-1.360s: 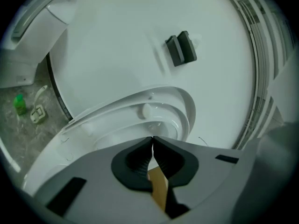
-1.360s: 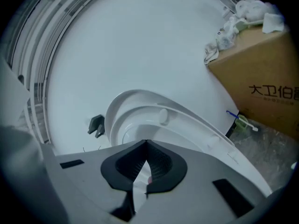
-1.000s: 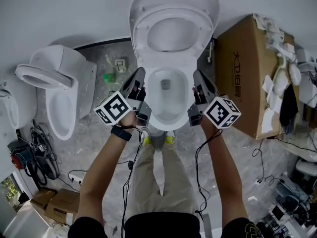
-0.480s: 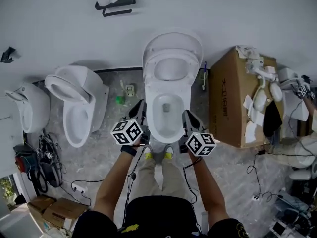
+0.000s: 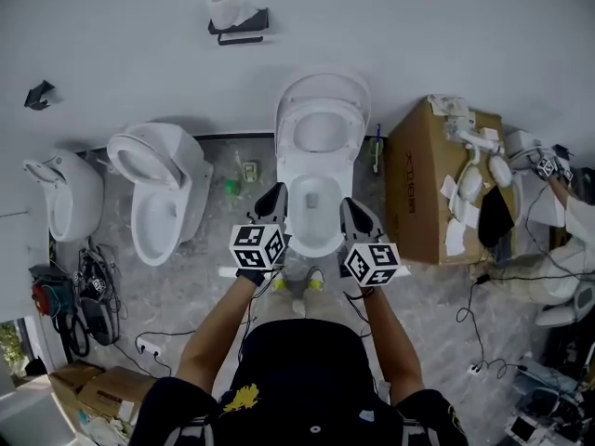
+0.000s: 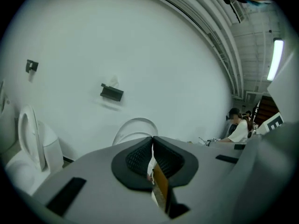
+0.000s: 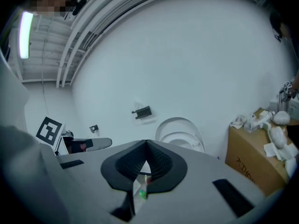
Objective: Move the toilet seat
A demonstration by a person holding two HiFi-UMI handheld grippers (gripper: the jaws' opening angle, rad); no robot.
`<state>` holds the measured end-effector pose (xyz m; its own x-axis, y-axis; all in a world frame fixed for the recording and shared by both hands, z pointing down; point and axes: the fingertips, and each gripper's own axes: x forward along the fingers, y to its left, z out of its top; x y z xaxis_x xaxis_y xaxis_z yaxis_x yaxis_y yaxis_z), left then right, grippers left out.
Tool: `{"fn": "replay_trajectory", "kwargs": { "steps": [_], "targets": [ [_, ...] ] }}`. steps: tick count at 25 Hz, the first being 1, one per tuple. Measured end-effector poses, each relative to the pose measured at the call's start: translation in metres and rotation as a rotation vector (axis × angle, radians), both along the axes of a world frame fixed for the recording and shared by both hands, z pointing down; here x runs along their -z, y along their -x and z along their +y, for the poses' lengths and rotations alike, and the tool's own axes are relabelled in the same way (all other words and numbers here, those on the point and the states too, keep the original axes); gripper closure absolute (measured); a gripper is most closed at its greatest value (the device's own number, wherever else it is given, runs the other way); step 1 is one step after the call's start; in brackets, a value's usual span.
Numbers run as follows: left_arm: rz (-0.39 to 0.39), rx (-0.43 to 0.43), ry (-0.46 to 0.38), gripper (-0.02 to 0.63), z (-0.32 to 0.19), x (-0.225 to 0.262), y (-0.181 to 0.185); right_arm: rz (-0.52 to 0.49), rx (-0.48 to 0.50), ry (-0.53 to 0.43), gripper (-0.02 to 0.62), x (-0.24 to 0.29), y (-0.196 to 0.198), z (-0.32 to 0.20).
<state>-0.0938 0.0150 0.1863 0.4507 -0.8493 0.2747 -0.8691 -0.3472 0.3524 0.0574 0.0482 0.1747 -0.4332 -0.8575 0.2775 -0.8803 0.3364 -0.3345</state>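
Black fabric of the person's shirt [image 5: 302,365] fills the bottom of the head view, and two bare forearms reach forward from it. Each hand carries a gripper with a marker cube. The left gripper [image 5: 272,200] and the right gripper [image 5: 352,209] are held level side by side, well apart, above the front of the white toilet bowl [image 5: 315,243]. Both have their fingers pressed together with nothing between them, and neither touches the toilet. Beyond the bowl, the toilet seat [image 5: 294,133] stands raised, upright against the lid at the back. A cardboard box [image 5: 418,189] sits just to the right of this toilet, and a second toilet [image 5: 158,198] stands to the left. Farthest off, a paper holder [image 5: 234,19] hangs on the pale wall [image 5: 446,26].
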Motion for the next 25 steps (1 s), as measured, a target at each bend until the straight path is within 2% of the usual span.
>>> {"fn": "replay_trajectory", "kwargs": {
  "steps": [5,8,16,25],
  "targets": [
    [-0.144,0.019,-0.145,0.58,0.014,0.037,0.004,0.053,0.003,-0.049,0.569,0.031,0.004,0.007],
    [-0.197,0.02,-0.217,0.58,0.022,0.054,0.002,0.055,0.004,-0.082,0.569,0.046,0.014,0.008],
    [-0.224,0.009,-0.272,0.58,0.028,0.072,0.0,0.084,0.002,-0.137,0.568,0.069,0.026,0.007],
    [-0.216,-0.009,-0.28,0.58,0.029,0.074,-0.003,0.097,-0.006,-0.145,0.569,0.073,0.03,0.006]
  ]
}}
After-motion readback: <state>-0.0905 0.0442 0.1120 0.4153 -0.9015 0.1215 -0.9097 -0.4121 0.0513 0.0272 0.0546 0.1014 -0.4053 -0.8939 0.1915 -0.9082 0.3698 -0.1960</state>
